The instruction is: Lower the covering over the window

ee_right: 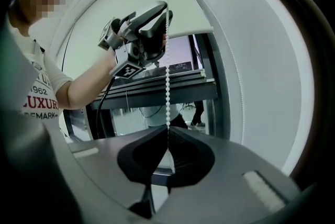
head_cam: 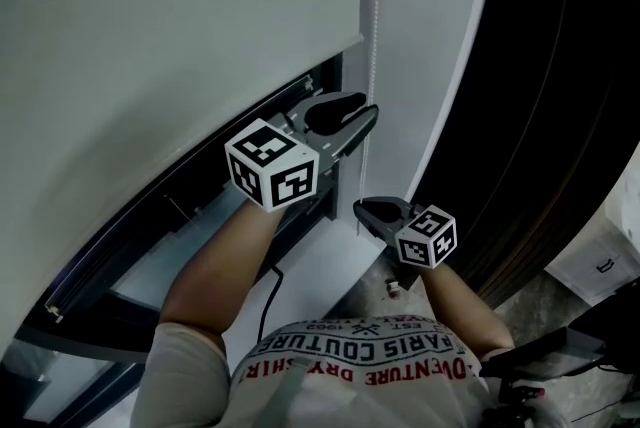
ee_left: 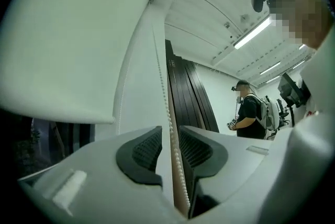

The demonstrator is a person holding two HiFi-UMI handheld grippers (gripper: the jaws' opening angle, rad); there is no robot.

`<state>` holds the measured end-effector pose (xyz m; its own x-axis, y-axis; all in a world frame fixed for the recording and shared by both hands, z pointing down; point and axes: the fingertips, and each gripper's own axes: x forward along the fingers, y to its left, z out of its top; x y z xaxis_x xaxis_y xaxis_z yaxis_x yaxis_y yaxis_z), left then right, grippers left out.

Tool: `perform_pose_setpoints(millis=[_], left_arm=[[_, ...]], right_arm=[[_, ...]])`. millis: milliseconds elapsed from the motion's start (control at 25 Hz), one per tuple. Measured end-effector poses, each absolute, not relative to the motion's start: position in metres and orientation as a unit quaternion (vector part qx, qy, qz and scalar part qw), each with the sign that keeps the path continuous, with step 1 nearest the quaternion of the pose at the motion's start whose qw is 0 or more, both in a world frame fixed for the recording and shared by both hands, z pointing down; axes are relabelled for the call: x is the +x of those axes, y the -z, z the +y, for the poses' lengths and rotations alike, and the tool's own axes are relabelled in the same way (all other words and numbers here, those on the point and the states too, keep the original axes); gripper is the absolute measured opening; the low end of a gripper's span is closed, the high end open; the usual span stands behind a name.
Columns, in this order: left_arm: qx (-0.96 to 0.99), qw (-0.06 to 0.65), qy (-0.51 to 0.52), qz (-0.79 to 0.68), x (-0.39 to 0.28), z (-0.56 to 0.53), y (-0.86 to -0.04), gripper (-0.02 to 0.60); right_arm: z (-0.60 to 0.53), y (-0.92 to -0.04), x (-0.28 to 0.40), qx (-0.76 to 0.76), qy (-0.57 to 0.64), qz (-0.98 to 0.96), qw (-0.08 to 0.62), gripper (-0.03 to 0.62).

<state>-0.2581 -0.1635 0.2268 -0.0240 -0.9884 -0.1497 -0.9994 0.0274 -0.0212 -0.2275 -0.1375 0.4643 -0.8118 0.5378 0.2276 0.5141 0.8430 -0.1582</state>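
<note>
While the right gripper (ee_right: 167, 145) pins the bead chain (ee_right: 167, 87) low for tension, the left gripper (ee_left: 170, 149) straddles it higher, jaws wide (seemingly not touching), ready to grip.

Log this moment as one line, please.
blind partly down | right gripper shut on bead chain | left gripper higher, open, bead chain between jaws

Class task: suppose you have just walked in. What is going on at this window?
A person works the bead chain of a roller blind with two hand-held grippers. The right gripper is shut on the chain low down. The left gripper is higher up, jaws open, the chain running between them ungripped. The blind leaves the lower part of the window uncovered.
</note>
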Motion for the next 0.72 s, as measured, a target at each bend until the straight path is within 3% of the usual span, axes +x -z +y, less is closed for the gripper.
perform_pose_setpoints(millis=[240,320,400,720], left_arm=[[-0.688,0.051,-0.047,0.722,-0.26,-0.172,-0.224,0.089],[-0.679,0.041,-0.042,0.731,-0.263,-0.171,-0.225,0.033],[-0.67,0.036,-0.038,0.741,-0.263,-0.17,-0.227,0.023],[-0.656,0.055,-0.027,0.753,-0.257,-0.158,-0.227,0.017]], right_arm=[[-0.133,-0.469,-0.224,-0.283,-0.05,-0.949,0.134,0.009],[-0.13,-0.47,-0.224,-0.286,-0.051,-0.948,0.134,0.009],[-0.13,-0.471,-0.222,-0.286,-0.052,-0.947,0.134,0.009],[-0.124,-0.472,-0.218,-0.294,-0.057,-0.945,0.135,0.009]])
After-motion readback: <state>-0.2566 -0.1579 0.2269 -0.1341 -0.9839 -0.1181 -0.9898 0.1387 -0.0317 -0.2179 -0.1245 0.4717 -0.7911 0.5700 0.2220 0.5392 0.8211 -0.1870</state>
